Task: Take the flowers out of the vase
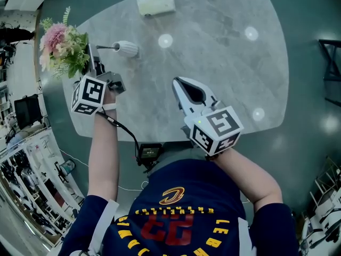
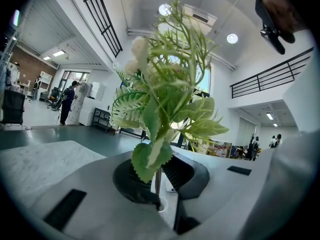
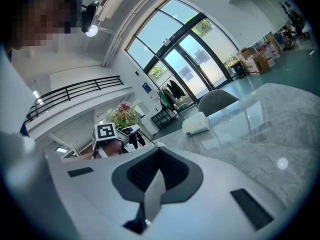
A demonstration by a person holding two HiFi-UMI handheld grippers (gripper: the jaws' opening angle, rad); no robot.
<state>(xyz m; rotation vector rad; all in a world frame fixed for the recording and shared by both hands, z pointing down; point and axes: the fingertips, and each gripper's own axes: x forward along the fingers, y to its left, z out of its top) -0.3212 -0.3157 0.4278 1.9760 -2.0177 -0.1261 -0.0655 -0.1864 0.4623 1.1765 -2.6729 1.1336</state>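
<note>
Nearby, vase (image 1: 127,48), white box (image 1: 155,2), marble table (image 1: 213,63).

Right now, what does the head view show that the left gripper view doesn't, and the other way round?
Only the head view: the white vase on the table, apart from the flowers; the white box at the far edge; the right gripper, shut and empty; the pink blooms.

Only the left gripper view: the thin stem pinched between the jaws, and people standing in the hall behind.

Both: the flowers, held by the left gripper.
</note>
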